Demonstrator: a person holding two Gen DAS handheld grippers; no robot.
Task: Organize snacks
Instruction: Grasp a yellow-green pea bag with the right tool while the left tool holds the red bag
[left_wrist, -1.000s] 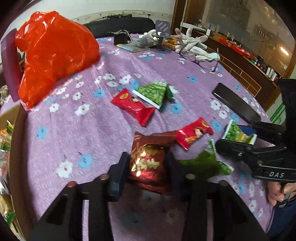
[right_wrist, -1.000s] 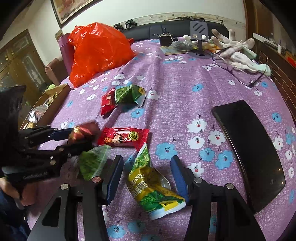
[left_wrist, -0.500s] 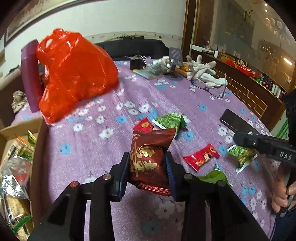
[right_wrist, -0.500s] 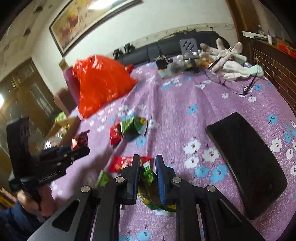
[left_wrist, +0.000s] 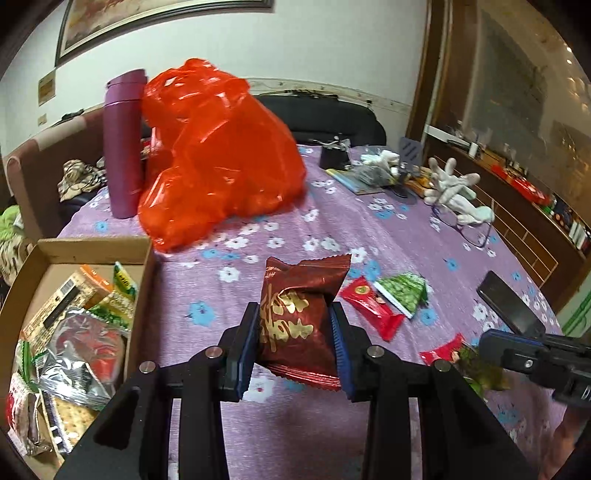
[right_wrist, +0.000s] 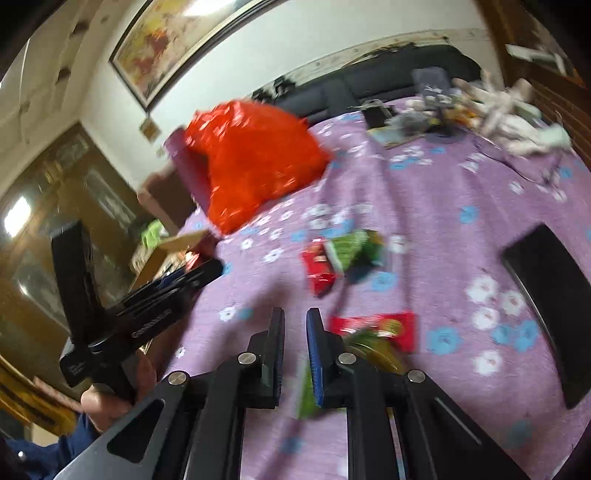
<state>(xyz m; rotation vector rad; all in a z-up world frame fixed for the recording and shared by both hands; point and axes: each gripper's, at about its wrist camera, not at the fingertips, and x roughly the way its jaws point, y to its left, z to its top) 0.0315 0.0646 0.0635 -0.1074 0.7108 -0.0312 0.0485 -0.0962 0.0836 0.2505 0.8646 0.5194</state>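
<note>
My left gripper is shut on a dark red snack packet with gold writing, held up above the purple flowered tablecloth. To its left stands an open cardboard box holding several snack packets. My right gripper is shut on a green snack packet, whose edge hangs between the pads; the left wrist view shows that packet dangling from it. A red packet, a green packet and another red packet lie on the cloth.
An orange-red plastic bag and a purple flask stand behind the box. A black phone lies at the right edge. Glasses, white gloves and small clutter sit at the far end. A person's hand holds the left gripper.
The right jaws closed on the green packet and lifted it. The left gripper rose with the dark red packet and swung left, bringing the cardboard box into view.
</note>
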